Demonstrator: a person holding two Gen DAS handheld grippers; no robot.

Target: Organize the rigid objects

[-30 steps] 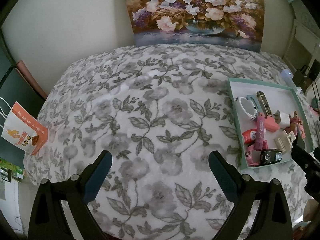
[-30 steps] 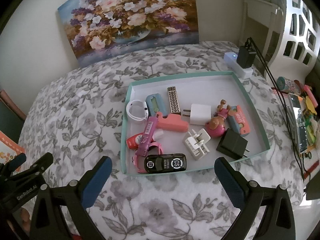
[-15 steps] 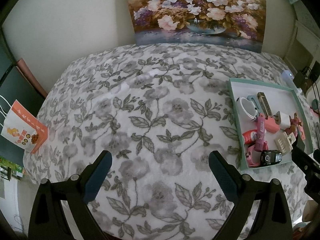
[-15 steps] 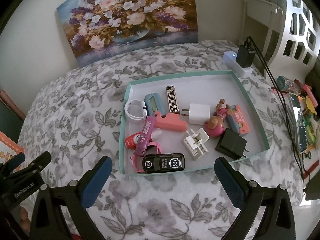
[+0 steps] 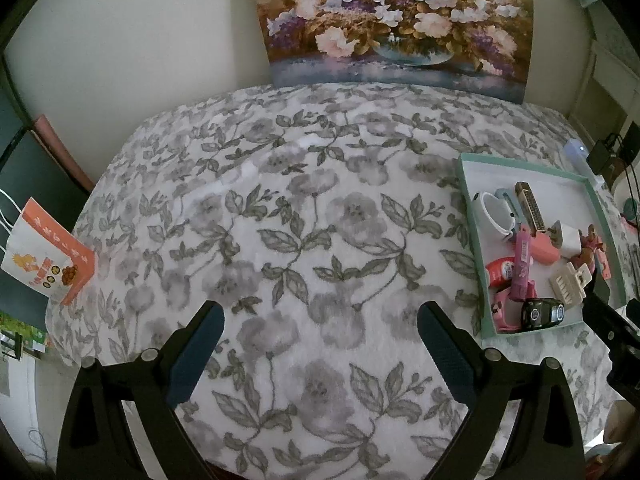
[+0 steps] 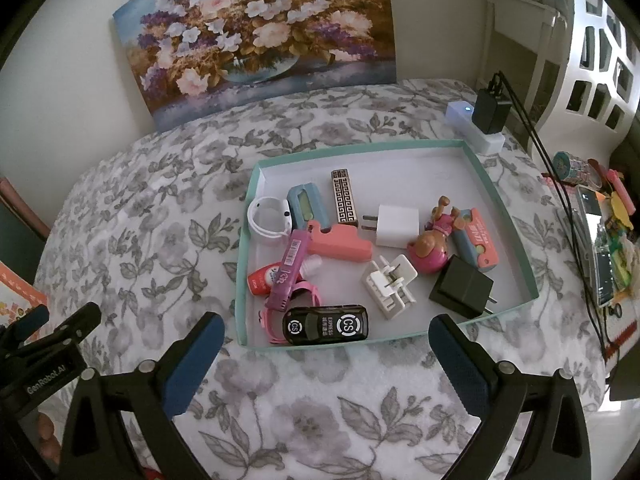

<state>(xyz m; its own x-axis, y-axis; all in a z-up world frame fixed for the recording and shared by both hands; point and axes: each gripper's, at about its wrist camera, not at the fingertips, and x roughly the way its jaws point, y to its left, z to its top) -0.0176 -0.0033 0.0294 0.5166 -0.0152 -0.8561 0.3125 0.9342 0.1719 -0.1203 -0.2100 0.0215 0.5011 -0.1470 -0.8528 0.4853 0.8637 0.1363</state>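
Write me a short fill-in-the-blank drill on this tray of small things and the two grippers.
1. All the small objects lie inside a shallow ____-rimmed tray.
2. The black toy car lies against the tray's ____ edge, closest to the right gripper.
3. The left gripper hangs over bare floral cloth with its jaws ____.
4. The white cube charger lies with its prongs pointing toward the ____ stapler.

Missing words: teal; near; open; pink

One tray (image 6: 516,236); three chargers (image 6: 397,226); one toy car (image 6: 325,325)
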